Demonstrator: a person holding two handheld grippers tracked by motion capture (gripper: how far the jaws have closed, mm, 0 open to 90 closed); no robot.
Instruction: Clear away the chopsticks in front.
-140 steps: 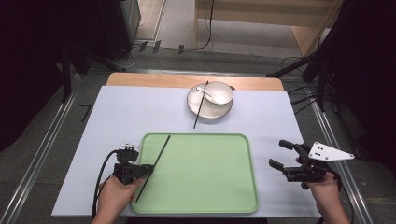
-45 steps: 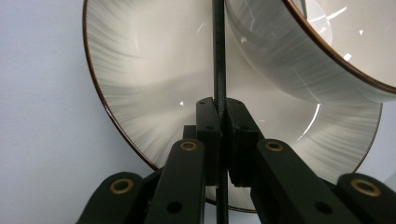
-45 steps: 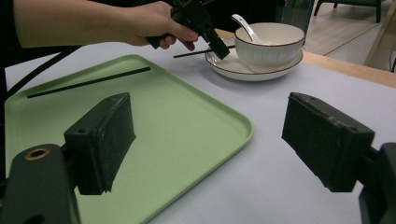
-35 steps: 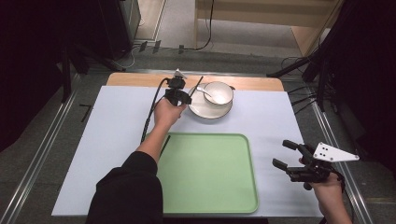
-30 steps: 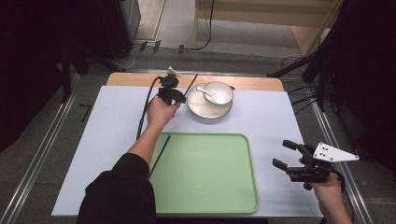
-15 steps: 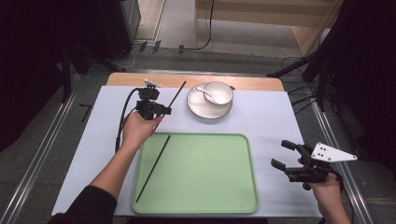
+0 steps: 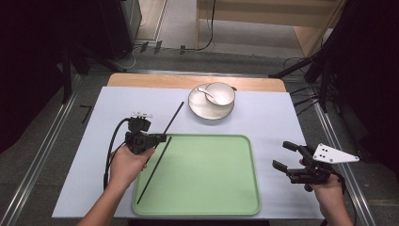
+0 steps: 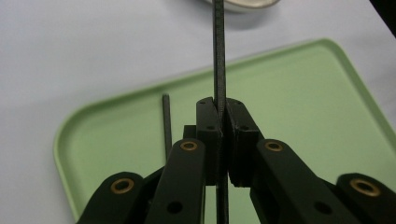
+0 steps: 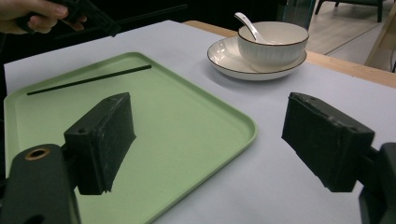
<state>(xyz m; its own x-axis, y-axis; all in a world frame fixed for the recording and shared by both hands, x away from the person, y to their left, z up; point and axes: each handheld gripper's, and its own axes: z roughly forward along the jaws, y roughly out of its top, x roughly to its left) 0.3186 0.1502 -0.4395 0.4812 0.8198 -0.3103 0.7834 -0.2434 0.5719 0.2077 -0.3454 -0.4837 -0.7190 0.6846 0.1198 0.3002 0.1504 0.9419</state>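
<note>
At the left edge of the green tray [image 7: 202, 186], the left tongs [image 7: 160, 138] are closed tight on a thin black chopstick [image 7: 172, 118], which points up and away toward the plate [image 7: 201, 110] with the white bowl [image 7: 221, 93] and spoon [image 7: 205, 92] at the far side of the tabletop [image 7: 273, 120]. In the left gripper view the stick [image 8: 219, 56] runs straight between the two pressed jaws, gripped near its lower part, so most of its length stands out in front. A second chopstick [image 7: 154, 169] already lies on the tray, along its left side, just beside the hand. The right tongs [image 7: 292, 164] hang wide apart with nothing between them, near the right edge of the tray (they seem to wait). To do this step well, I think the held stick should be lowered until it is almost flat over the tray, turned to the same direction as the one lying there, and set down next to it without knocking it; the jaws should release only when the stick rests on the tray floor, because such a thin round thing rolls easily and the long free end can swing against the rim. I can read no brand, label or writing on any of these things.
</note>
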